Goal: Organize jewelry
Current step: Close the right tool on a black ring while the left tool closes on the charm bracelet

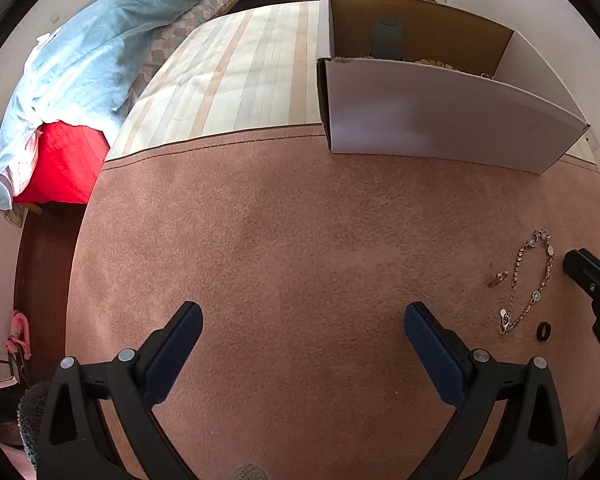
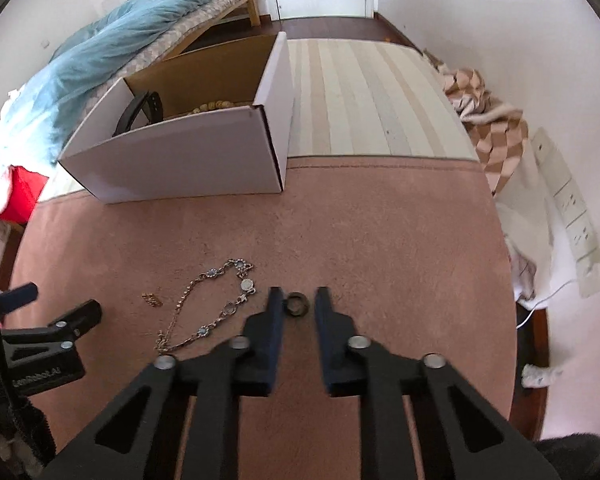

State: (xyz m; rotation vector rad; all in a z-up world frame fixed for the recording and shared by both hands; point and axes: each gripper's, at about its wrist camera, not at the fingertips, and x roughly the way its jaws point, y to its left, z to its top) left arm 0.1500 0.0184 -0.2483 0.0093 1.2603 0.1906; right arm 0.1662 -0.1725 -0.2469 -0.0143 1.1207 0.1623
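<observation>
- The dark ring is seen lying on the pink blanket, framed between the narrowly parted jaws of the right gripper, not clamped.
- The jaws of the left gripper are held wide over bare blanket, well apart from the necklace.

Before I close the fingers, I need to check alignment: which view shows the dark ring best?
The right wrist view: the dark ring sits centered between the right gripper fingers. The left wrist view shows it small, near the edge.
</observation>
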